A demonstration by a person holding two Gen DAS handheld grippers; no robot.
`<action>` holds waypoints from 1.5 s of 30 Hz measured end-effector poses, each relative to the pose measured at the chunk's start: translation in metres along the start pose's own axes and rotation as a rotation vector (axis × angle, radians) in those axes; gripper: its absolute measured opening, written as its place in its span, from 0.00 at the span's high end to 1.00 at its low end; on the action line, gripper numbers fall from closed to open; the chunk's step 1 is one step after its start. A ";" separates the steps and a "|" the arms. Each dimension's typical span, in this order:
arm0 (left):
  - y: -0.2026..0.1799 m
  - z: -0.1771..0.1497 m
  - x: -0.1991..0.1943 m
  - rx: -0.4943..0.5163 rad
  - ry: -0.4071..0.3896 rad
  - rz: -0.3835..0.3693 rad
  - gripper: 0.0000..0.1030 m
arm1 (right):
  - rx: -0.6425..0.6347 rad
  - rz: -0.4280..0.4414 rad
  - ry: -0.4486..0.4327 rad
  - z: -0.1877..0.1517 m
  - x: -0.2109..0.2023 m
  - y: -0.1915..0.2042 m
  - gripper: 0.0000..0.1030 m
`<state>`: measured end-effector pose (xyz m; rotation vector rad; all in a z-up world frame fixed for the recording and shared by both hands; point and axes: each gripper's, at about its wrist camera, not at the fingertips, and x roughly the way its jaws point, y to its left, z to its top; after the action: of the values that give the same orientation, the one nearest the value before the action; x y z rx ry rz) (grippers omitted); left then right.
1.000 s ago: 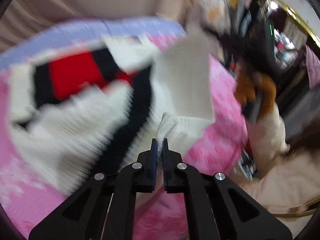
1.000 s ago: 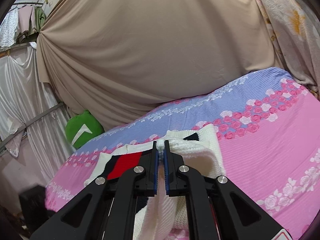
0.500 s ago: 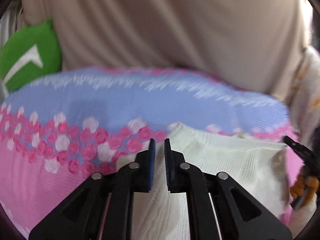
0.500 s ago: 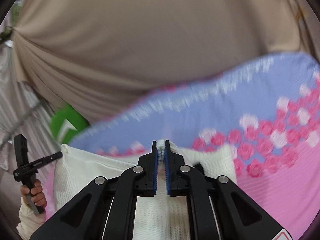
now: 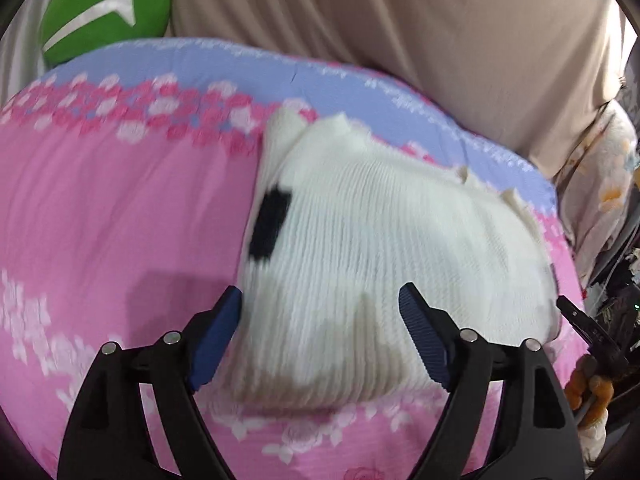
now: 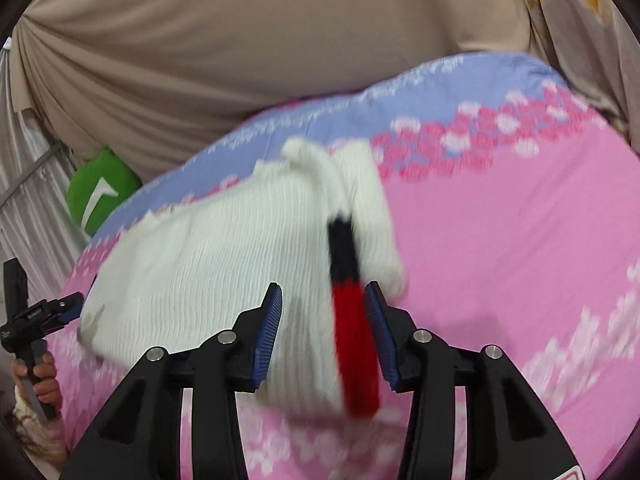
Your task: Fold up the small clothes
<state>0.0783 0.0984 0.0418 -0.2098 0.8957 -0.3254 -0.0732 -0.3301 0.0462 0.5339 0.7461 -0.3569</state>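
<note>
A white knit sweater (image 5: 384, 240) with a black patch lies folded on the pink floral bedspread (image 5: 120, 216). My left gripper (image 5: 320, 320) is open and empty, its jaws spread over the sweater's near left corner. In the right wrist view the sweater (image 6: 224, 248) shows a black and red stripe along its right edge. My right gripper (image 6: 323, 312) is open and empty over the sweater's near right edge, with the stripe between its jaws. The other gripper shows at the far left of the right wrist view (image 6: 36, 320).
A green cushion (image 5: 104, 4) lies at the far left of the bed against a beige curtain (image 5: 400, 20). A blue band (image 6: 400, 96) runs along the bedspread's far side. Patterned fabric (image 5: 600, 192) hangs at the right.
Both grippers have opened and let go of the sweater. The sweater now lies folded on the bed, and both grippers have pulled back to its near edge.
</note>
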 end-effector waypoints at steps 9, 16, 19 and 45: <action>0.008 0.015 -0.022 -0.017 -0.011 0.071 0.89 | 0.007 0.050 -0.159 0.018 -0.051 0.006 0.93; 0.022 -0.004 0.006 -0.057 0.063 0.106 0.87 | 0.059 -0.074 0.024 -0.013 -0.007 -0.032 0.93; 0.016 0.008 -0.016 -0.058 0.023 0.077 0.82 | 0.044 -0.065 -0.025 0.004 -0.024 -0.022 0.87; -0.010 0.161 0.078 0.051 -0.124 0.083 0.96 | -0.041 -0.021 -0.140 0.153 0.076 0.001 0.93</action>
<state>0.2488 0.0683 0.0861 -0.1439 0.7709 -0.2553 0.0627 -0.4262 0.0852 0.4573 0.6229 -0.3939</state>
